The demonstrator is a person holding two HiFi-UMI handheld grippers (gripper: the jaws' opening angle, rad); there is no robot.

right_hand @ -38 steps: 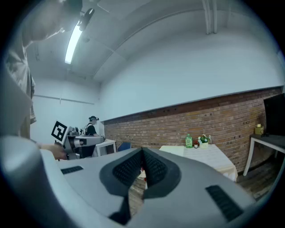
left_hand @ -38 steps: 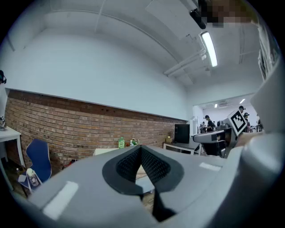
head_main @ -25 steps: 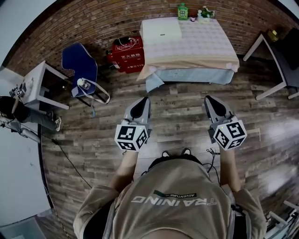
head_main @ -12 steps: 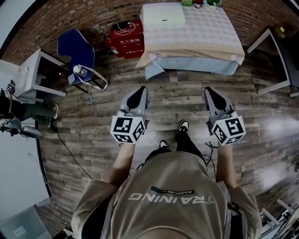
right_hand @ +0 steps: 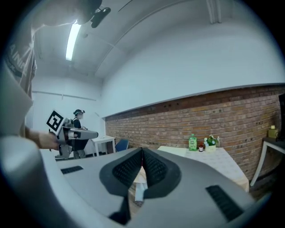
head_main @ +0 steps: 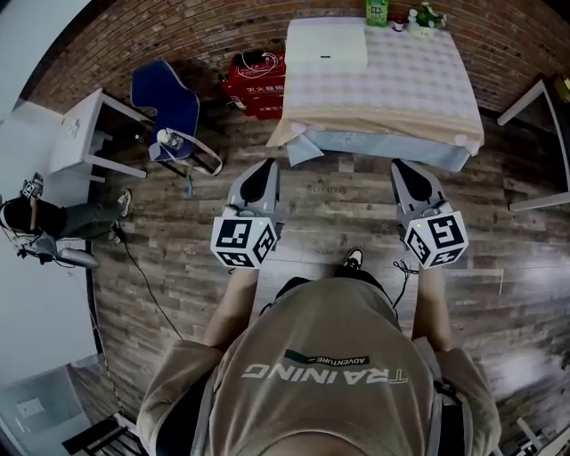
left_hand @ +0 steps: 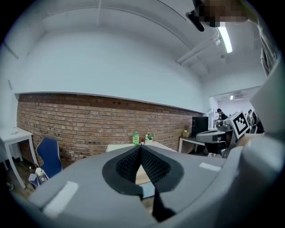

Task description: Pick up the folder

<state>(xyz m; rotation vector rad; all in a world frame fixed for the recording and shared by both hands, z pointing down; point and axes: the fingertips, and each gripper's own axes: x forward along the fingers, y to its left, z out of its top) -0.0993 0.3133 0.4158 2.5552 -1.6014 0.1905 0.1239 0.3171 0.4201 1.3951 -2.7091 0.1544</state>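
A pale rectangular folder (head_main: 326,46) lies flat on the far left part of the table (head_main: 419,89), which has a checked cloth and stands by the brick wall. My left gripper (head_main: 265,166) and right gripper (head_main: 401,166) are held side by side over the wooden floor, short of the table's near edge, both pointing at it. Each is shut with nothing between its jaws. The left gripper view has the left gripper's (left_hand: 140,148) closed pads in front of the distant table. The right gripper view shows the right gripper (right_hand: 142,149) the same way, with the table (right_hand: 227,164) beyond it.
A green bottle (head_main: 377,11), a small jar and a potted plant (head_main: 427,16) stand at the table's far edge. Left of the table are a red box (head_main: 258,82), a blue chair (head_main: 169,107) and a white side table (head_main: 80,134). Another person (head_main: 53,218) sits at far left.
The table has come nearer as the person walks forward. Both grippers have travelled with the person toward it and stay shut and empty.
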